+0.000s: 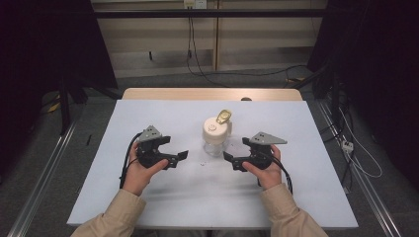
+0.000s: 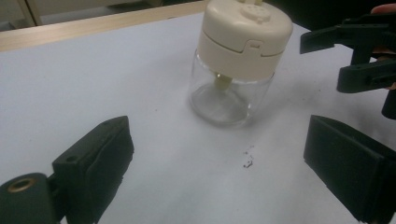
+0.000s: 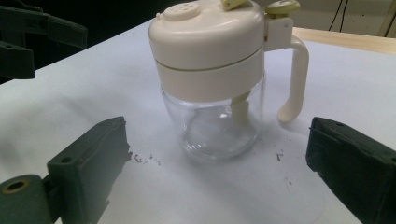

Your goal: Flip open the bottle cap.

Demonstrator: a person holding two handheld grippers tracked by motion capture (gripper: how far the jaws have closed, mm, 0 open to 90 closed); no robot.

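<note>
Right now, a small glass jar [image 1: 216,143] with a cream lid [image 1: 215,129] stands on the tabletop [image 1: 296,197], between the left hand-held gripper [image 1: 181,157] and the right hand-held gripper [image 1: 228,159], a little ahead of both. Each hand-held gripper is held wide open, and nothing is gripped or touched by either one. The jar could be knocked over if it were bumped by one jaw before the other jaw came in, because the heavy lid sits high and the glass is smooth. It could also slip out if only the round glass were squeezed. A curved handle [image 3: 295,77] hangs down the far side of the jar from the left hand-held gripper, and it could be caught by a jaw and the jar turned. Inside the jar almost nothing is seen; the glass looks empty, apart from a cream tube [image 3: 240,109] that reaches down from the lid. A few dark crumbs [image 2: 247,161] are scattered on the tabletop just in front of the jaws.
</note>
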